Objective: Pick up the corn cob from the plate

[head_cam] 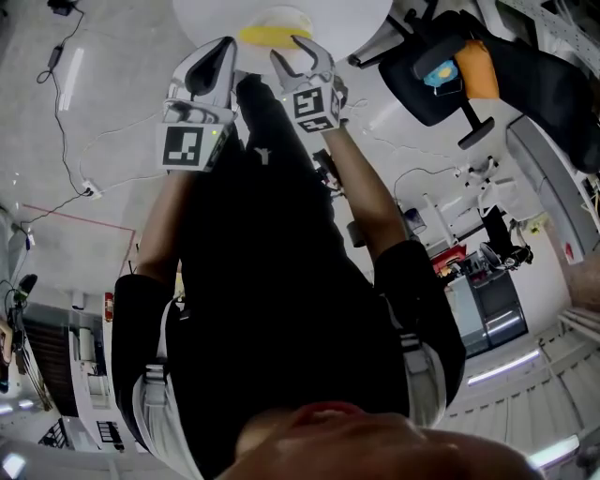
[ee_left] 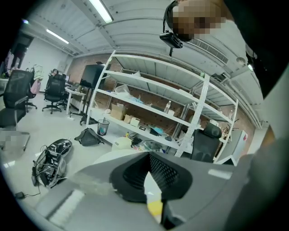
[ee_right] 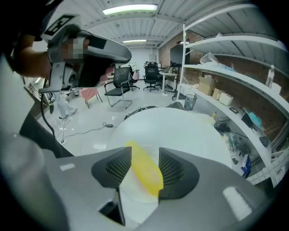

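Note:
A yellow corn cob (ee_right: 145, 170) lies on a white plate (ee_right: 132, 195) on the round white table (ee_right: 176, 128). My right gripper (ee_right: 144, 155) is open and its two dark pads straddle the cob without pressing on it. In the head view the cob (head_cam: 270, 36) shows at the table's (head_cam: 356, 23) near edge, with the right gripper (head_cam: 289, 49) reaching onto it. The left gripper (head_cam: 228, 45) hovers just left of the plate. In the left gripper view its jaws (ee_left: 148, 155) meet at the tips with nothing held; a sliver of yellow cob (ee_left: 155, 208) shows behind them.
A black office chair (head_cam: 433, 77) stands right of the table. White shelving (ee_left: 158, 106) with boxes runs along the brick wall. A tangle of cables and gear (ee_left: 50, 160), a dark bag (ee_left: 89, 136) and a bin (ee_left: 103, 127) sit on the floor.

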Tool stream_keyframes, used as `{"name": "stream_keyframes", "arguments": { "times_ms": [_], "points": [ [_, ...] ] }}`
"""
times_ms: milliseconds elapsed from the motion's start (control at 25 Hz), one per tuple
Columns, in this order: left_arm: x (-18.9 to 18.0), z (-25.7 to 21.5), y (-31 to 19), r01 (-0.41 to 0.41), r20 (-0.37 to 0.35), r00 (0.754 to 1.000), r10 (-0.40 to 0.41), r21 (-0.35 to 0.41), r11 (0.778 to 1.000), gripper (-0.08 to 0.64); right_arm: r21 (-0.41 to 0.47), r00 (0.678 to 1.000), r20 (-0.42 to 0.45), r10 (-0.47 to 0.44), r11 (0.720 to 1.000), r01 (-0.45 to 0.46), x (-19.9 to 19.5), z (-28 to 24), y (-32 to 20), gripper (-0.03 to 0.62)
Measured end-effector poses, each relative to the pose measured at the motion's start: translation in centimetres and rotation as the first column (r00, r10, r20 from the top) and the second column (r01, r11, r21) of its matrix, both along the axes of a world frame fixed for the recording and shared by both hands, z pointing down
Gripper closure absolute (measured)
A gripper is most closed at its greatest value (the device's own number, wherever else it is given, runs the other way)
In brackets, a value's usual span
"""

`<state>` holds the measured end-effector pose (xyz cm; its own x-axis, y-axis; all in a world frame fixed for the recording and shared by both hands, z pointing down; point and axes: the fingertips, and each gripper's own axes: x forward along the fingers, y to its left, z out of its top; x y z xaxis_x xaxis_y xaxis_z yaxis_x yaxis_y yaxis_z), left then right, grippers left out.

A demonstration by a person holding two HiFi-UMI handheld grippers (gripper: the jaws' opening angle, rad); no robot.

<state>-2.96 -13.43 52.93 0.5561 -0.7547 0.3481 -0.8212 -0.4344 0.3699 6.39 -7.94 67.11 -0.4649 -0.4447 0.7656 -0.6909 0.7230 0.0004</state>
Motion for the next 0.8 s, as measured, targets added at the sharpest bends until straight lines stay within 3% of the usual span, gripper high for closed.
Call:
{"name": "stream_keyframes", "arguments": {
  "times_ms": [280,800],
  "points": [
    [0.0,1.1,-0.3,-0.009,-0.002,1.000,0.009,-0.023,1.000,0.558,-0.064,0.993,-0.073,-0.090,0.994,0.085,-0.3,2.7,0.3,0.348],
    [-0.9,2.6,-1.1,-0.004,-0.009,1.000,0.003,-0.048,0.999,0.558,-0.146,0.944,-0.176,-0.279,0.956,0.255,-1.2,6.8,0.4,0.293]
  ]
}}
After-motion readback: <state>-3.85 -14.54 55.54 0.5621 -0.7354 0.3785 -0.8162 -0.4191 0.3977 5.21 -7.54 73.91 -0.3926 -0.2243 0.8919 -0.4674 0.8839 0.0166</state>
